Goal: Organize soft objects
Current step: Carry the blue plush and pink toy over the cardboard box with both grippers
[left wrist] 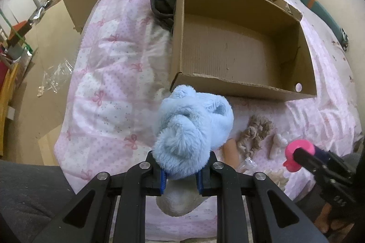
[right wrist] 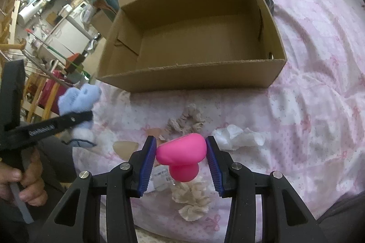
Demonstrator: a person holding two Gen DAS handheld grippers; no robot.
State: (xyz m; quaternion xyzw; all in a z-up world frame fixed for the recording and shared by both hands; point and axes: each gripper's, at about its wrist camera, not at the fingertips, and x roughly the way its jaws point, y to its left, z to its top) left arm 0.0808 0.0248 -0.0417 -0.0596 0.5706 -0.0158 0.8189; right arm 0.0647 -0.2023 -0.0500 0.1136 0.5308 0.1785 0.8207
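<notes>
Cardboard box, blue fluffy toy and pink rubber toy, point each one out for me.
cardboard box (right wrist: 182, 76), right wrist view, on its near outer wall.
blue fluffy toy (left wrist: 194, 126), left wrist view, middle of the plush.
pink rubber toy (right wrist: 182, 149), right wrist view, on its wide head.

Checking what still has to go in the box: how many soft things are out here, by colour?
Light blue: 1, fluffy blue plush, in the left tongs
Pink: 1, pink squishy toy, in the right tongs
Brown: 1, brown scrunchie
Cream: 1, cream scrunchie
White: 1, white crumpled piece
Total: 5; cardboard box empty.
</notes>
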